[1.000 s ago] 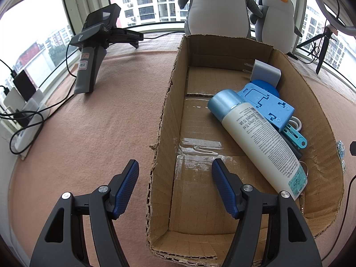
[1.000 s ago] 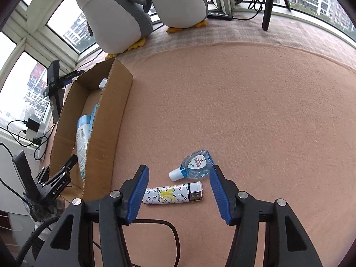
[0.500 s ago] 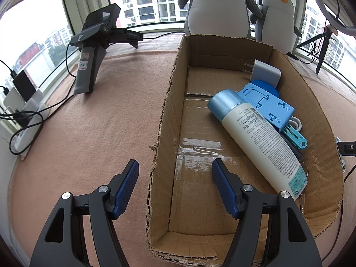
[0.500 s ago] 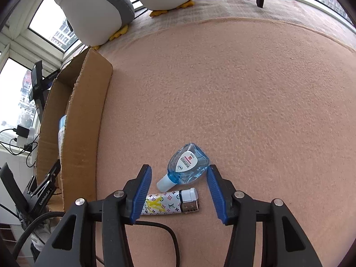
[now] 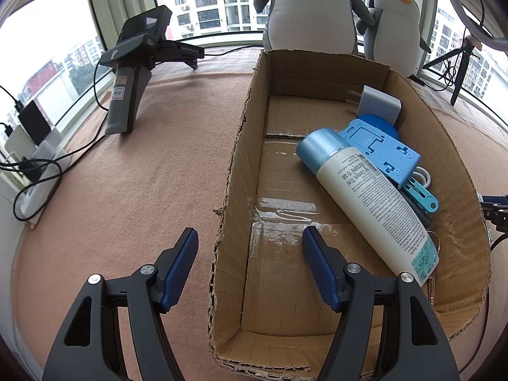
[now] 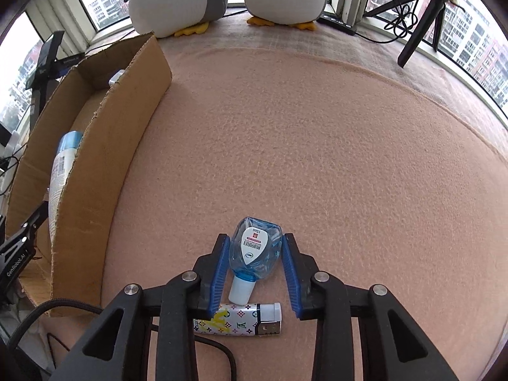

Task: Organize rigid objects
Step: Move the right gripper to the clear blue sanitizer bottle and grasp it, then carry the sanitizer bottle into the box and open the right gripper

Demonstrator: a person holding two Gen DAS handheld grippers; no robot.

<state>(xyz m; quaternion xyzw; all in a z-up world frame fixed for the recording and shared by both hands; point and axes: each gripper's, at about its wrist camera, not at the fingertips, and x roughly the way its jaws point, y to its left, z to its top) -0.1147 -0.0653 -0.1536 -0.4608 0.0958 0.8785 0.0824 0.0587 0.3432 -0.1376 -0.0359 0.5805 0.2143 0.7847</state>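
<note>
The right tool (image 6: 254, 273) straddles the small bottle (image 6: 255, 250) on the worktop (image 6: 317, 158), jaws closing on its sides, cap pointing back toward the wrist. The left tool (image 5: 249, 266) straddles the box (image 5: 228, 190) wall, jaws apart, gripping nothing.

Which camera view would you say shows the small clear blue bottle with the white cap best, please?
The right wrist view: the small clear blue bottle lies whole on the carpet between the closing right gripper. The left wrist view misses it.
</note>
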